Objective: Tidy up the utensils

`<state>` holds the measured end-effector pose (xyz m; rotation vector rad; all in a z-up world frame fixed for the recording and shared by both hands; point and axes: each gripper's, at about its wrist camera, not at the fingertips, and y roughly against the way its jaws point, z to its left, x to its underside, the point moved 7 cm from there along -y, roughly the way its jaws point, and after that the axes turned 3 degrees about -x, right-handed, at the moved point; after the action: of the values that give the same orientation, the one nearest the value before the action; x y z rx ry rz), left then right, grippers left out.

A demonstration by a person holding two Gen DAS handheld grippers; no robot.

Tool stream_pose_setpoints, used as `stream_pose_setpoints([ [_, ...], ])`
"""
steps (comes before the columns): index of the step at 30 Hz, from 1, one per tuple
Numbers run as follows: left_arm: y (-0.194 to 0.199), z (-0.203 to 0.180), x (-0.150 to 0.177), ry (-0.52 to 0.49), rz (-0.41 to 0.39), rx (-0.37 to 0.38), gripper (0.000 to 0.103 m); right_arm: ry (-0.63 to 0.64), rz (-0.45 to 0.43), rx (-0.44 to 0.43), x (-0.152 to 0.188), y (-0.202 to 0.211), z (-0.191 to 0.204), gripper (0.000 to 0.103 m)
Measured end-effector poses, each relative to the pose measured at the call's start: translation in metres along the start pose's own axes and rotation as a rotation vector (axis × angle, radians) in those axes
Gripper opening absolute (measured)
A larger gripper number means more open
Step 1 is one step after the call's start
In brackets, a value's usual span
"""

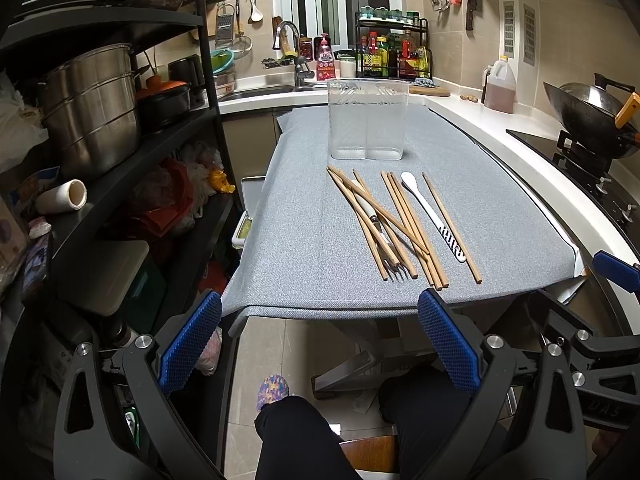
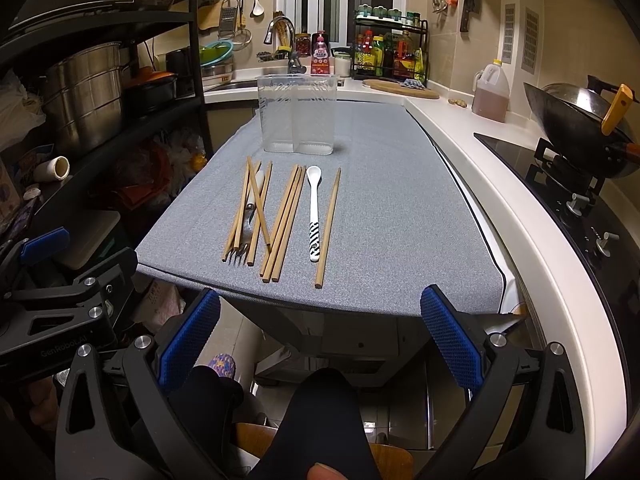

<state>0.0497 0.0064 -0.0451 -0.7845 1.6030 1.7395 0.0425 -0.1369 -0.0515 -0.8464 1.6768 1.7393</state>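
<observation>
Holding both tongs back from the near edge of the table [image 1: 304, 248], I had nothing in either one. My left tongs [image 1: 320, 340] stood wide open, the blue pads [image 1: 188, 344] well apart and bare, and my right tongs [image 2: 320, 336] were spread just as wide, also with nothing between the pads [image 2: 452, 340]. Both hung over the floor, short of the grey cloth [image 2: 380, 220] that covered the tabletop.

On that cloth lay the loose wooden chopsticks [image 2: 280, 220], a crossed bunch to the left and a straighter bunch beside it, with one single stick [image 2: 329, 224] lying apart on the right. A fork [image 2: 246, 236] with a pale handle sat under the crossed bunch, its prongs pointing toward me. Between the straighter bunch and the single stick lay a white spoon [image 2: 314, 212] with a black-and-white striped handle end, bowl pointing away from me.

Farther back on the cloth stood a clear plastic holder [image 2: 297, 114], upright, split into two compartments, with nothing visible inside. Off to my right a wok [image 2: 576, 128] sat on the stove, and steel pots [image 1: 92, 108] filled the black shelf on my left.
</observation>
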Motion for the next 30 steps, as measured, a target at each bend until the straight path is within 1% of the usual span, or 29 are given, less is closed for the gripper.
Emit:
stream_pose_setpoints([
  [8, -0.001, 0.002, 0.0, 0.001, 0.006, -0.004, 0.095, -0.002, -0.004, 0.002, -0.001, 0.0, -0.001, 0.098],
  [15, -0.01, -0.004, -0.002, -0.027, 0.026, 0.023, 0.095, -0.021, -0.004, -0.004, -0.008, -0.005, -0.009, 0.098],
  [20, -0.027, -0.004, -0.008, -0.015, 0.04, 0.028, 0.095, -0.073, 0.016, 0.024, -0.014, -0.026, -0.03, 0.098],
  [25, -0.051, -0.013, -0.015, -0.025, 0.05, 0.033, 0.095, -0.088, 0.036, 0.06, -0.013, -0.053, -0.044, 0.098],
  [27, -0.062, -0.019, -0.016, -0.031, 0.056, 0.045, 0.093, -0.092, 0.05, 0.062, -0.011, -0.067, -0.046, 0.098],
  [30, -0.08, -0.028, -0.017, -0.042, 0.074, 0.068, 0.088, -0.098, 0.072, 0.056, -0.009, -0.084, -0.047, 0.098],
])
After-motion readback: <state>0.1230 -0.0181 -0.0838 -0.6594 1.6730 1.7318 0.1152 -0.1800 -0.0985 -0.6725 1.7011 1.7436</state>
